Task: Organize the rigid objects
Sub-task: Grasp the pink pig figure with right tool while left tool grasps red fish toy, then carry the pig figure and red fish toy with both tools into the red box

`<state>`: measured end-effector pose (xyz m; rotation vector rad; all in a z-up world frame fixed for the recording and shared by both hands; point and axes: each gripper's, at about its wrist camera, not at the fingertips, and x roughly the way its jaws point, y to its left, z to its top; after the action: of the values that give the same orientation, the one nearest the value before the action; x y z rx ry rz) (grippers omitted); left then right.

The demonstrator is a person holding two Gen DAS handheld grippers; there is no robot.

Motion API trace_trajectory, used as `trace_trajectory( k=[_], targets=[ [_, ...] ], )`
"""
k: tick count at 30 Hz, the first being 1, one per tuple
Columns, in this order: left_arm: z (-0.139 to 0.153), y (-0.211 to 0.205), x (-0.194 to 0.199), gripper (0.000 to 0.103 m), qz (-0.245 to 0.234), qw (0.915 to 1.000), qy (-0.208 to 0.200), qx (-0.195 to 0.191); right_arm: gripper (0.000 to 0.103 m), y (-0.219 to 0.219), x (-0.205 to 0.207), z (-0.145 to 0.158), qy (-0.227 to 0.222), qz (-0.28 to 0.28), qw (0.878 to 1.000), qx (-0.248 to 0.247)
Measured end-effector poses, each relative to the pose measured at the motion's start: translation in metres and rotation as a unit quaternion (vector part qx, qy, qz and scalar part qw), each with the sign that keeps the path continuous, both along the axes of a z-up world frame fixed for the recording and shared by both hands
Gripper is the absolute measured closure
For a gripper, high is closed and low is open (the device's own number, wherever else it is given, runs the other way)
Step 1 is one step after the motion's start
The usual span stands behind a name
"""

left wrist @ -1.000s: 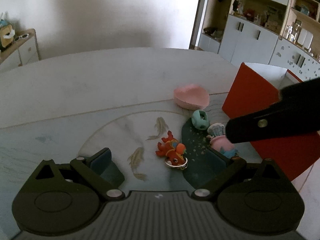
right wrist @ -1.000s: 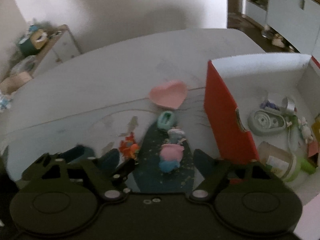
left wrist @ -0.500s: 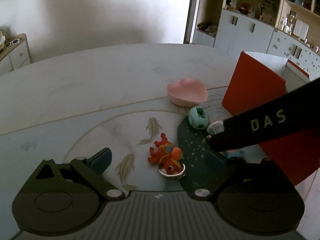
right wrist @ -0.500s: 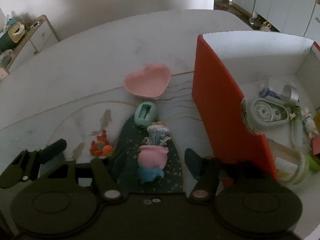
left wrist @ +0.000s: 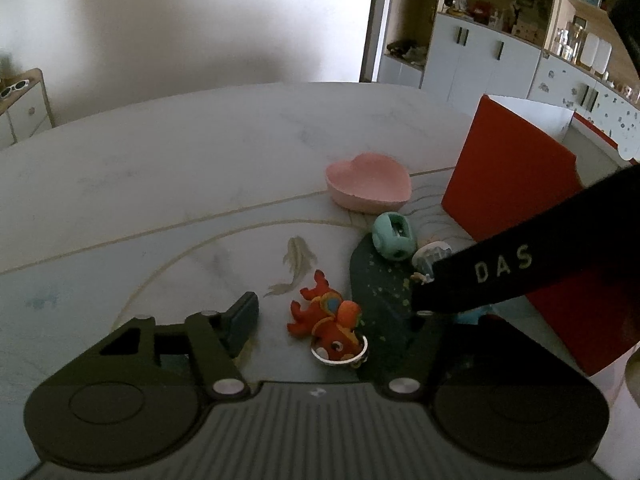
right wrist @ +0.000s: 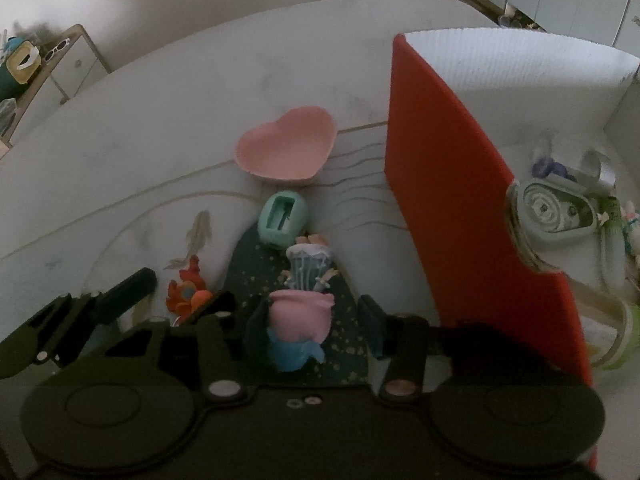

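Observation:
A pink-and-blue doll figure [right wrist: 301,316] lies on the table between the open fingers of my right gripper [right wrist: 312,326], which straddles it without closing. A mint green sharpener-like toy [right wrist: 283,220] and a pink heart-shaped dish [right wrist: 286,150] lie beyond it. An orange fish toy with a metal ring [left wrist: 332,322] lies between the open fingers of my left gripper [left wrist: 332,320]. The right gripper's black arm [left wrist: 520,264] crosses the left wrist view and hides most of the doll.
A red-walled box [right wrist: 440,184] stands right of the toys, holding a round tape-like case [right wrist: 556,216], a jar [right wrist: 612,320] and other small items. The white table [left wrist: 200,152] carries a printed fish pattern. Cabinets and shelves [left wrist: 500,40] stand behind.
My right gripper has moved forward and down so its fingers now flank the doll. My left gripper has shifted slightly closer to the orange fish.

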<state>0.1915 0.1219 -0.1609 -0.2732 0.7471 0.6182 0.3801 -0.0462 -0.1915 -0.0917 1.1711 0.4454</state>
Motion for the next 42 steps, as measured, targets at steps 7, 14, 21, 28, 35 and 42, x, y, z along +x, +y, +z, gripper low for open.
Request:
trace_trajectory(
  k=[7, 14, 21, 28, 35, 42],
  targets=[
    [0.001, 0.001, 0.005, 0.064, -0.005, 0.9999, 0.009, 0.008, 0.069, 0.002, -0.004, 0.003, -0.002, 0.010, 1.000, 0.004],
    [0.003, 0.001, 0.002, 0.065, -0.003, 0.9999, 0.015, 0.003, 0.069, -0.008, -0.013, 0.011, -0.004, 0.014, 1.000, 0.017],
    [0.014, -0.005, -0.011, 0.066, -0.004, 0.9999, 0.003, -0.011, 0.069, -0.019, -0.031, 0.027, -0.013, 0.036, 0.998, 0.041],
    [0.030, -0.014, -0.025, 0.066, -0.004, 0.9998, -0.012, -0.017, 0.069, -0.033, -0.048, 0.046, -0.017, 0.052, 0.997, 0.063],
    [0.051, -0.024, -0.032, 0.066, 0.007, 0.9992, -0.037, -0.013, 0.069, -0.059, -0.056, 0.070, -0.024, 0.058, 0.994, 0.090],
    [0.086, -0.048, -0.027, 0.066, -0.014, 0.9981, -0.059, -0.009, 0.069, -0.094, -0.058, 0.097, -0.038, 0.060, 0.991, 0.112]
  ],
)
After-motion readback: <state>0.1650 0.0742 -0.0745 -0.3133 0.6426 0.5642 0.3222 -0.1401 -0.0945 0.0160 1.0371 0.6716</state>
